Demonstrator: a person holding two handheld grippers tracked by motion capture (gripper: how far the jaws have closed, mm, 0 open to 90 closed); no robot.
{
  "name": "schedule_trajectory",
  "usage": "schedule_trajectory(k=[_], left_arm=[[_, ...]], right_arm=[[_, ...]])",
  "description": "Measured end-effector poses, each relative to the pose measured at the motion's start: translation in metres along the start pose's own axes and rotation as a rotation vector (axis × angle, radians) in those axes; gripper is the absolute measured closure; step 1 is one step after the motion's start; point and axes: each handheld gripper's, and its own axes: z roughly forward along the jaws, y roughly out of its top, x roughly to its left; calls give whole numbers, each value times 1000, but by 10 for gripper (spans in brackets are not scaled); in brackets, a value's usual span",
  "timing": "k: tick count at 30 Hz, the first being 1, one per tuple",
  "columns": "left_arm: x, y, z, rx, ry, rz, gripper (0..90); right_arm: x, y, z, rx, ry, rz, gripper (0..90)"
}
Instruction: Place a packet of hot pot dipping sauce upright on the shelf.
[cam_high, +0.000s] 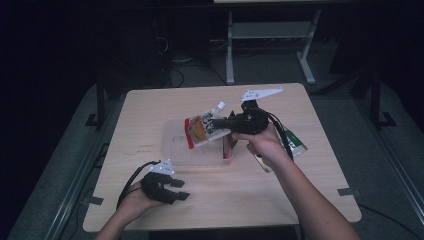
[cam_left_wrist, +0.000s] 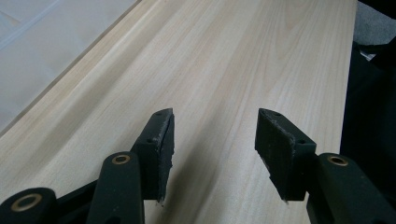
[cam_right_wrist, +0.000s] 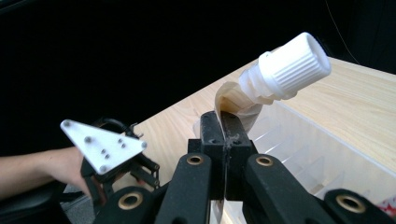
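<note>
Your right hand-held gripper (cam_high: 223, 123) clamped shut on soft orange-and-white spouted foil pouch with white ribbed screw cap (cam_high: 204, 128), pinching film just below spout. Pouch hangs in air over clear plastic divided bin (cam_high: 172, 145) at bench (cam_high: 150, 107) centre, cap toward one o'clock. Judged light, floppy, slick; body sags, may swing or slip. Hold stiffer neck by cap (cam_right_wrist: 285, 67). Your left hand-held gripper (cam_high: 181, 189) half open, empty, resting at seven o'clock.
</note>
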Motion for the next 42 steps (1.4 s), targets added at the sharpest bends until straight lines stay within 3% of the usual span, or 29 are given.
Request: schedule_trajectory(k=[12, 27, 42], left_arm=[[0, 0, 0, -5, -4, 7, 467], [-1, 0, 0, 3, -10, 24, 467], [-3, 0, 2, 0, -24, 14, 467]], right_arm=[[-5, 11, 30, 10, -13, 25, 896], [-2, 14, 66, 24, -4, 34, 897], [-1, 8, 97, 60, 3, 38, 896]])
